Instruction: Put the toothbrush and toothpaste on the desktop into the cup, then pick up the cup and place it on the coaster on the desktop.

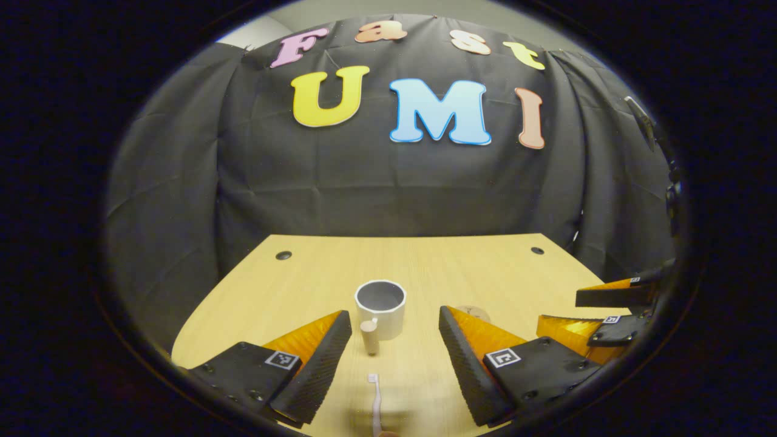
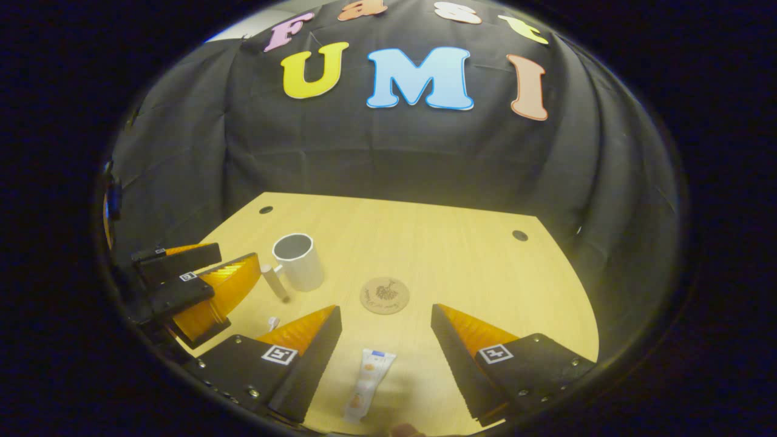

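Both grippers hung over the near edge of the wooden desktop (image 1: 425,267), fingers spread wide and nothing between them. In the left gripper view the left gripper (image 1: 394,358) pointed at the white cup (image 1: 380,306), which stood upright and empty near the middle of the desk, its wooden handle (image 1: 369,337) turned toward the camera. The toothbrush (image 1: 376,400) lay flat on the wood just in front, between the two fingers but touched by neither, its bristle end toward the cup. Farther right, partly hidden behind the right finger, a sliver of the round coaster (image 1: 475,314) showed, and beyond it the right gripper (image 1: 607,312) came in from the edge — its fingers also apart. In the right gripper view the right gripper (image 2: 386,352) stood over the toothpaste (image 2: 368,383), a pale tube lying lengthwise between the open fingers and clear of both. The coaster (image 2: 384,295) lay just ahead on bare wood, with the cup (image 2: 298,261) to its left and apart from it. The left gripper (image 2: 200,285) sat at the left side — near the cup, not touching it.
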`<state>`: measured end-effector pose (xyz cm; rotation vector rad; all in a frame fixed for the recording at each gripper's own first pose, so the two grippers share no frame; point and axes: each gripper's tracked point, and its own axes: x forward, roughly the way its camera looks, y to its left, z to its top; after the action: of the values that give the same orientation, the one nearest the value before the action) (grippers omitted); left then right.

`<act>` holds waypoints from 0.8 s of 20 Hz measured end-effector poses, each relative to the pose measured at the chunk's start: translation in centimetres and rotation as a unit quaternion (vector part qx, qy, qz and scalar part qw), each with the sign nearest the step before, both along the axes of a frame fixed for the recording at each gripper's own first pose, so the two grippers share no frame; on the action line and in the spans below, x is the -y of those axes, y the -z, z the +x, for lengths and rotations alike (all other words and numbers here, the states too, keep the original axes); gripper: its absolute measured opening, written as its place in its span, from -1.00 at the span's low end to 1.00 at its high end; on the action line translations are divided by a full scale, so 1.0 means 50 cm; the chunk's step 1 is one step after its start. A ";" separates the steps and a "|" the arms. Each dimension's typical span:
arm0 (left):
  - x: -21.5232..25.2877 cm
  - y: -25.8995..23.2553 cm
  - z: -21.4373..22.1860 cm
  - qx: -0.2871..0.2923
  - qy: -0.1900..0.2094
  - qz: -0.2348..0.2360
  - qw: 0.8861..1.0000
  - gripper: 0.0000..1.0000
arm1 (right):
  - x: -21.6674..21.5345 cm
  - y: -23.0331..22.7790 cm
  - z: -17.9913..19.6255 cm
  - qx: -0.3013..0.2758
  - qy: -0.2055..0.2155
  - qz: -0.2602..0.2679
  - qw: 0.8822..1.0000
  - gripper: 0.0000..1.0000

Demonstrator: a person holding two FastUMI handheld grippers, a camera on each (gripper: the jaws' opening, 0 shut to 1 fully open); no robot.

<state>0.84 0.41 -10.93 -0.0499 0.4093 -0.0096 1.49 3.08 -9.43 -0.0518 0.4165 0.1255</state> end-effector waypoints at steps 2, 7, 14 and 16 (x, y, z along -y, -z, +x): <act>0.001 0.027 -0.005 -0.027 0.001 -0.006 1.000 0.92 | -0.002 0.020 0.001 -0.024 -0.001 0.006 1.000 0.85; 0.006 0.102 -0.017 -0.103 0.005 -0.012 0.995 0.92 | -0.006 0.073 -0.006 -0.088 -0.001 0.013 0.996 0.85; -0.006 0.187 -0.032 -0.200 0.015 -0.002 0.980 0.91 | -0.008 0.166 -0.025 -0.195 0.002 0.004 0.981 0.84; -0.006 0.212 -0.036 -0.230 0.019 0.000 0.973 0.92 | -0.010 0.184 -0.031 -0.218 0.001 0.003 0.976 0.87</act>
<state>-0.96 0.70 -21.54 -0.0441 0.8743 -0.0352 -0.03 3.60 -18.61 -0.0166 0.8539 0.1361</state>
